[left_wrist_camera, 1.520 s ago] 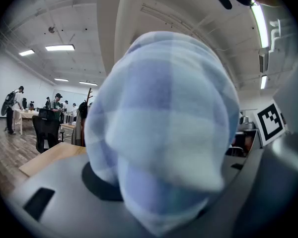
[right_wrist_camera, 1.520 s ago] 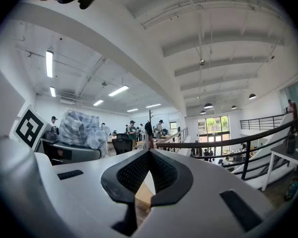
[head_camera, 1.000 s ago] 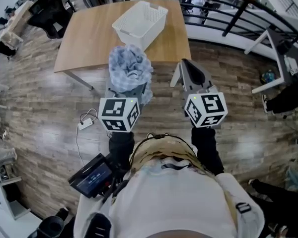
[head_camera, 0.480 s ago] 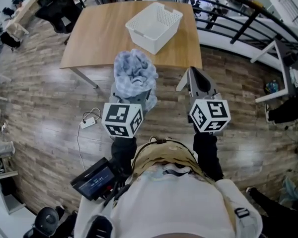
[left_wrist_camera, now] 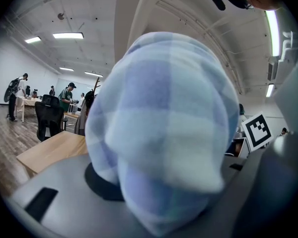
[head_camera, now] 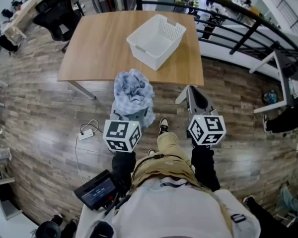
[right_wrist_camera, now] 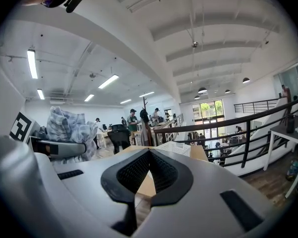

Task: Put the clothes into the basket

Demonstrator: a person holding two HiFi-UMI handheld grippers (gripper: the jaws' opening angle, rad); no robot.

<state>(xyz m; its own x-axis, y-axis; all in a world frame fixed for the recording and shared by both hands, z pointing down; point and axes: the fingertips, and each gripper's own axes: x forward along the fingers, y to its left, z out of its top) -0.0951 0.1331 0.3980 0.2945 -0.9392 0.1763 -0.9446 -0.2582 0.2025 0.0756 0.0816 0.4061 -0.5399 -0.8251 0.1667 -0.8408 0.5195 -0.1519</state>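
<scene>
A bundle of blue-and-white checked clothes (head_camera: 133, 89) hangs above the wooden floor, just in front of the table's near edge. My left gripper (head_camera: 131, 111) grips it, and its jaws are closing on the fabric. In the left gripper view the clothes (left_wrist_camera: 164, 128) fill the frame and hide the jaw tips. The white mesh basket (head_camera: 154, 58) stands empty on the wooden table (head_camera: 99, 43), toward its right side. My right gripper (head_camera: 190, 91) is shut with nothing in it, level with the left. The right gripper view shows the basket (right_wrist_camera: 176, 148) ahead and the clothes (right_wrist_camera: 69, 125) at left.
A black railing (head_camera: 238, 14) curves behind and to the right of the table. A white power strip with a cable (head_camera: 86, 132) lies on the floor at left. The person's knee and shoe (head_camera: 163, 126) show between the grippers. Office chairs and people stand far back.
The table and basket have shifted right and lower in the head view. A knee and shoe have come into sight between the grippers. The clothes stay in the left gripper.
</scene>
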